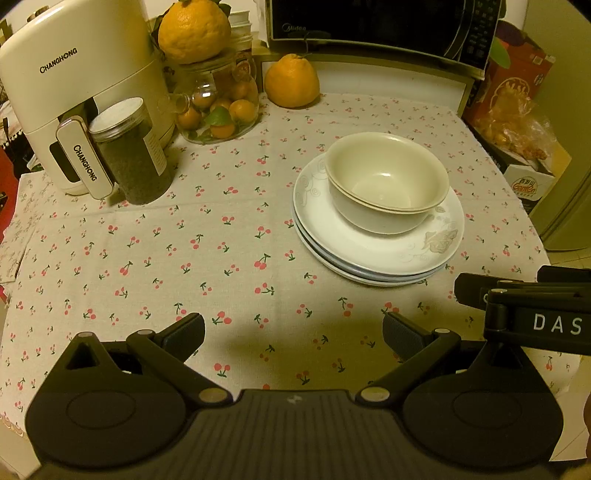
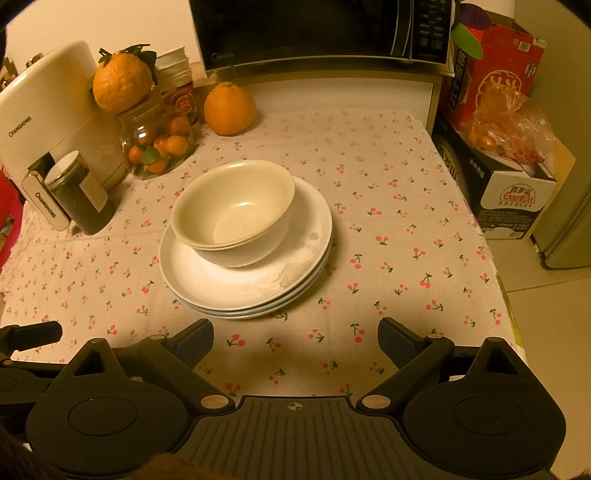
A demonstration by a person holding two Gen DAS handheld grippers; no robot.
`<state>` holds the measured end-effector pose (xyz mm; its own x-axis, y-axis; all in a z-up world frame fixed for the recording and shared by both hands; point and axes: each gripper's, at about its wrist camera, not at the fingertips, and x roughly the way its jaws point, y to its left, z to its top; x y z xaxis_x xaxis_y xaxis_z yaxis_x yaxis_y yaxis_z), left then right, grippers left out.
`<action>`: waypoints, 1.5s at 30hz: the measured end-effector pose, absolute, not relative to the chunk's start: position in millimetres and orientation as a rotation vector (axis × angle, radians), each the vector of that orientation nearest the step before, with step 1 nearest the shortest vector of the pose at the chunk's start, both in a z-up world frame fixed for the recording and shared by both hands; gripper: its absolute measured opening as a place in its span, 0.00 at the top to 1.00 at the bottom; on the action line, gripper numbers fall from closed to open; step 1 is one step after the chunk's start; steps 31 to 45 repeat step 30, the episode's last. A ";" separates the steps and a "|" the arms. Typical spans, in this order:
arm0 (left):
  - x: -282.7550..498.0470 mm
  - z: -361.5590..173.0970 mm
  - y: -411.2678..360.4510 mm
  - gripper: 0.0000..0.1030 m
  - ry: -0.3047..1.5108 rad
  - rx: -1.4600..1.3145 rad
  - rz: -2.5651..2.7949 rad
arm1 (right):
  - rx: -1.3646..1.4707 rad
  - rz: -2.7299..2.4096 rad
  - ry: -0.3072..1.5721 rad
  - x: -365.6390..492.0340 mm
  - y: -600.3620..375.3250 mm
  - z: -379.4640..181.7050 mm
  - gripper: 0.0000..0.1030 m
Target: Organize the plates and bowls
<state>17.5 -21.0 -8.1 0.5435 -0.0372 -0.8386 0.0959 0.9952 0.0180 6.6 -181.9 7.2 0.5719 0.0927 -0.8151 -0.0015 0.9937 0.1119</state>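
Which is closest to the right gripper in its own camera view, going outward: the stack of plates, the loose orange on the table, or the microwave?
From the right gripper:
1. Stack of plates, just ahead, slightly left.
2. Loose orange, at the table's far edge.
3. Microwave, behind, raised on a shelf.

Two cream bowls (image 2: 236,210) sit one inside the other, right side up. They rest on a stack of white plates (image 2: 255,284), a bit toward ten o'clock from its middle. The top plate has a faint grey flower at five o'clock.
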 end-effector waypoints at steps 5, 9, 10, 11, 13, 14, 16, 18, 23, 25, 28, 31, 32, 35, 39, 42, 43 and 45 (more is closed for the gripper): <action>17.5 -8.9 -21.0 0.00 0.995 0.065 -0.080 | 0.102 0.056 0.961 6.5 -181.5 7.1 0.06; 17.2 -9.8 -21.0 0.00 0.997 0.065 -0.079 | 0.101 0.058 0.962 6.0 -180.6 6.7 0.06; 17.2 -9.8 -20.9 0.00 0.996 0.065 -0.079 | 0.101 0.058 0.962 6.1 -180.2 6.5 0.06; 17.2 -9.8 -20.8 0.00 0.997 0.064 -0.079 | 0.101 0.057 0.962 6.0 -180.2 6.5 0.06; 17.4 -9.7 -20.8 0.00 0.997 0.064 -0.080 | 0.101 0.058 0.962 6.0 -180.2 6.5 0.06; 17.4 -9.7 -20.7 0.00 0.998 0.064 -0.080 | 0.101 0.058 0.962 6.1 -180.3 6.5 0.06; 17.6 -9.5 -20.6 0.00 0.998 0.064 -0.080 | 0.101 0.058 0.962 6.0 -180.2 6.3 0.06; 17.3 -10.0 -21.0 0.00 1.000 0.063 -0.080 | 0.101 0.059 0.962 6.0 -180.2 6.3 0.06; 17.1 -12.0 -20.9 0.00 1.008 0.057 -0.085 | 0.101 0.058 0.962 6.1 -180.0 6.1 0.06; 16.7 -12.0 -20.5 0.00 1.009 0.053 -0.088 | 0.102 0.058 0.962 6.1 -180.0 5.9 0.06; 17.3 -11.5 -20.1 0.00 1.011 0.047 -0.097 | 0.101 0.059 0.963 4.9 -178.0 4.8 0.06; 18.3 -12.0 -20.6 0.00 1.017 0.047 -0.104 | 0.097 0.059 0.962 4.2 -176.6 4.1 0.06; 18.3 -12.0 -20.6 0.00 1.017 0.047 -0.104 | 0.097 0.059 0.962 4.2 -176.6 4.1 0.06; 18.3 -12.0 -20.6 0.00 1.017 0.047 -0.104 | 0.097 0.059 0.962 4.2 -176.6 4.1 0.06; 18.3 -12.0 -20.6 0.00 1.017 0.047 -0.104 | 0.097 0.059 0.962 4.2 -176.6 4.1 0.06; 18.3 -12.0 -20.6 0.00 1.017 0.047 -0.104 | 0.097 0.059 0.962 4.2 -176.6 4.1 0.06; 18.3 -12.0 -20.6 0.00 1.017 0.047 -0.104 | 0.097 0.059 0.962 4.2 -176.6 4.1 0.06; 18.3 -12.0 -20.6 0.00 1.017 0.047 -0.104 | 0.097 0.059 0.962 4.2 -176.6 4.1 0.06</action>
